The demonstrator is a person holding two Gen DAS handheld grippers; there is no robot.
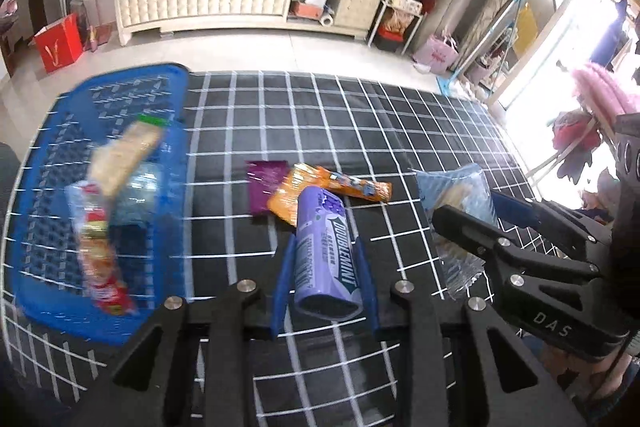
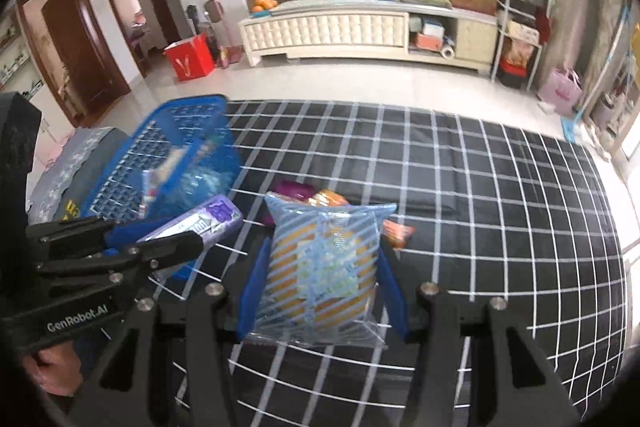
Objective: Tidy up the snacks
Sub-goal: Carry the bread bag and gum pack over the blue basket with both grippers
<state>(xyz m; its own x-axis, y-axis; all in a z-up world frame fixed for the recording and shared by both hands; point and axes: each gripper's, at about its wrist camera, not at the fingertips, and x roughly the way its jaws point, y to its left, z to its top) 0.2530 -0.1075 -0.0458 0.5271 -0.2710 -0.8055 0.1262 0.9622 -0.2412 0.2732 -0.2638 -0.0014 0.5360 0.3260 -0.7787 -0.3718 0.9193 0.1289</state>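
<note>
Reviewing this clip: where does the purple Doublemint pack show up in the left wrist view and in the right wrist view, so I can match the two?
Left wrist view: the purple Doublemint pack sits low centre, clamped between the left gripper blue fingers.
Right wrist view: the same pack is at the left, held in the other gripper, beside the striped cracker bag.
Shared landmark: the blue basket at the table's left.

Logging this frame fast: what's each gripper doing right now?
Left gripper: closed on the purple Doublemint pack, lifted off the checked cloth.
Right gripper: closed on the blue-striped snack bag, also lifted.
</note>
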